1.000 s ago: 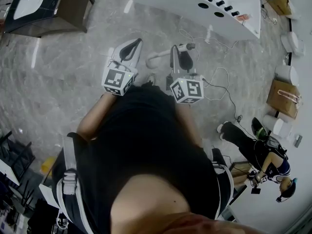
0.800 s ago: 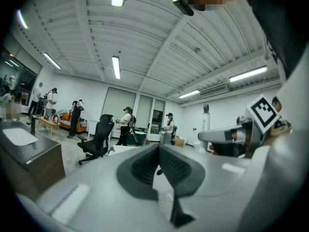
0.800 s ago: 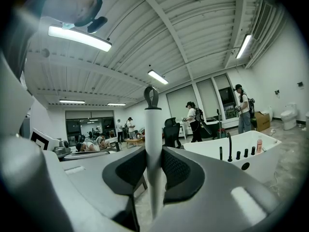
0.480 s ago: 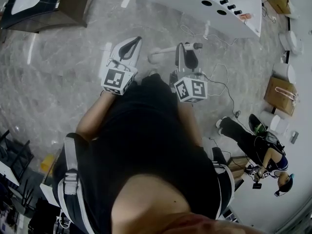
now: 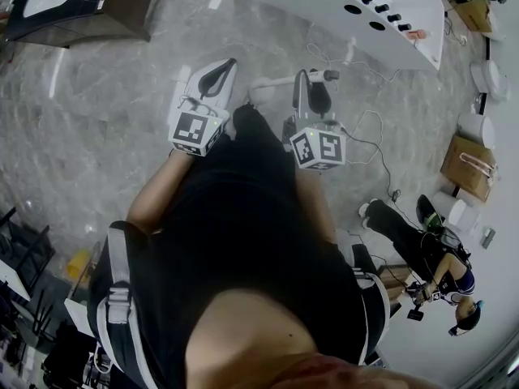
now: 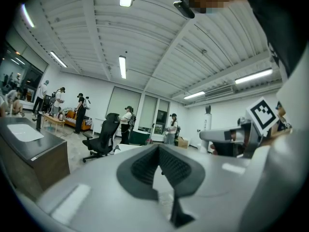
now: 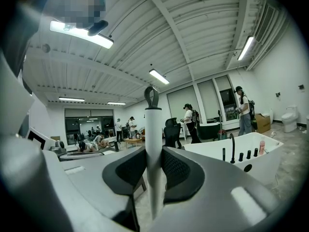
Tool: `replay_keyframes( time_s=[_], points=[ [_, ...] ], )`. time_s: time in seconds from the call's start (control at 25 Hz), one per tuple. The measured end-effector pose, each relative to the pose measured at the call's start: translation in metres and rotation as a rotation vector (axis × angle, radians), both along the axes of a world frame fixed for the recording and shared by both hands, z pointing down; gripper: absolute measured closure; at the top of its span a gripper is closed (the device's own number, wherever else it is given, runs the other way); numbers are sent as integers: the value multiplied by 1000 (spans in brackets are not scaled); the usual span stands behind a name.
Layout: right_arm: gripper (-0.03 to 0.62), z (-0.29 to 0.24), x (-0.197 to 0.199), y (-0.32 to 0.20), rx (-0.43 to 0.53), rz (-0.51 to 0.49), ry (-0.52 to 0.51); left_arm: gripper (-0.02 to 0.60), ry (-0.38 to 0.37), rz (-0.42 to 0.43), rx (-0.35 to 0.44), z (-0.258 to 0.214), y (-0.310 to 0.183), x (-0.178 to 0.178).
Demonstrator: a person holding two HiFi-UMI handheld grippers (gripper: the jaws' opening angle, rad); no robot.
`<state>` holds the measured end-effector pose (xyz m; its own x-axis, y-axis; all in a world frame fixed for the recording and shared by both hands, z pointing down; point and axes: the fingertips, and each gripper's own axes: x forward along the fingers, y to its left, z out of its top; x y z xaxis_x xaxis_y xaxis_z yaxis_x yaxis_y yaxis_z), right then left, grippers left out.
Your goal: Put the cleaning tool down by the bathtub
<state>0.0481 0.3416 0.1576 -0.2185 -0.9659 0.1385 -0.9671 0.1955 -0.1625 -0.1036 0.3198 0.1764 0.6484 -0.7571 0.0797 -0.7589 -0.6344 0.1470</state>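
The cleaning tool is a white pole [image 5: 272, 84] with a dark loop [image 7: 151, 96] at its end. My right gripper [image 5: 310, 86] is shut on it, and the pole [image 7: 153, 144] stands between the dark pads [image 7: 179, 170]. In the head view it hangs level above the floor, short of the white bathtub [image 5: 324, 6]. That bathtub [image 7: 251, 151] carries black fittings on its rim. To the left of the tool my left gripper [image 5: 217, 78] is held level. Its jaws [image 6: 161, 170] stand slightly apart with nothing between them.
A dark cabinet with a white top [image 5: 77, 6] stands at the far left. Cables [image 5: 365, 136] lie on the grey marble floor beside the tub. A person crouches at the right [image 5: 430, 258] near a cardboard box [image 5: 470, 164]. Other people and an office chair [image 6: 101, 139] are farther off.
Both grippers and the held pole have drifted a little across the floor toward the bathtub. The grip on the pole is unchanged.
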Motion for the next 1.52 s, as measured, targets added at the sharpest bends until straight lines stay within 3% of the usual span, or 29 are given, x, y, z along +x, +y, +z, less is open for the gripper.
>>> replay_keyframes(
  time_s=[0.48, 0.96, 1.52],
  points=[
    [494, 14, 39, -71, -5, -76, -45, 574, -3, -50, -26, 7, -57, 46],
    [494, 28, 96, -129, 1, -154, -20, 574, -30, -106, -21, 11, -102, 108],
    [494, 39, 115, -165, -2, -163, -20, 574, -49, -111, -34, 25, -139, 128]
  ],
)
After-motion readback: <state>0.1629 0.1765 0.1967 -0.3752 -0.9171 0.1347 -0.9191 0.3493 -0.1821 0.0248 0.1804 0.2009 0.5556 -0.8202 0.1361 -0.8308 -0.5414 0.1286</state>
